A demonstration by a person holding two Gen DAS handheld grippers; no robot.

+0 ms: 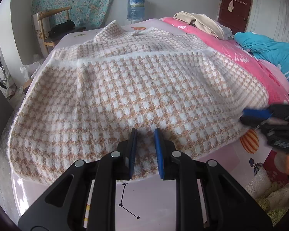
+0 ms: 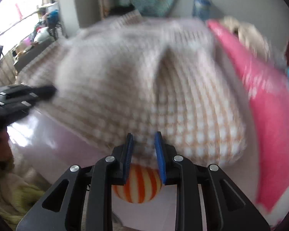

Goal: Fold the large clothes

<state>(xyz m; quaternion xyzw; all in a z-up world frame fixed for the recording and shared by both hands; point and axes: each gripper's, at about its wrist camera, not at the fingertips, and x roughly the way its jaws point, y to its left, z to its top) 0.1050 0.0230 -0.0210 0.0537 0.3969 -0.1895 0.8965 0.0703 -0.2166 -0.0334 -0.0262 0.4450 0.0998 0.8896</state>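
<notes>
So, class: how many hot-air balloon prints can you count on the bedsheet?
3 in the left wrist view: an orange striped balloon by the sweater's right hem, a small dark one below it, one at the collar. The sweater may hide more.

item: big fuzzy knit sweater [image 1: 125, 88], tan and white checks, white trim along the edges
state: spread out mostly flat, a few soft wrinkles, one raised crease running across the upper part
pose: hem edge nearest, collar end farthest
where: lying on the bed [image 1: 154, 202], on its pale lilac sheet, just beside the pink blanket strip
</notes>
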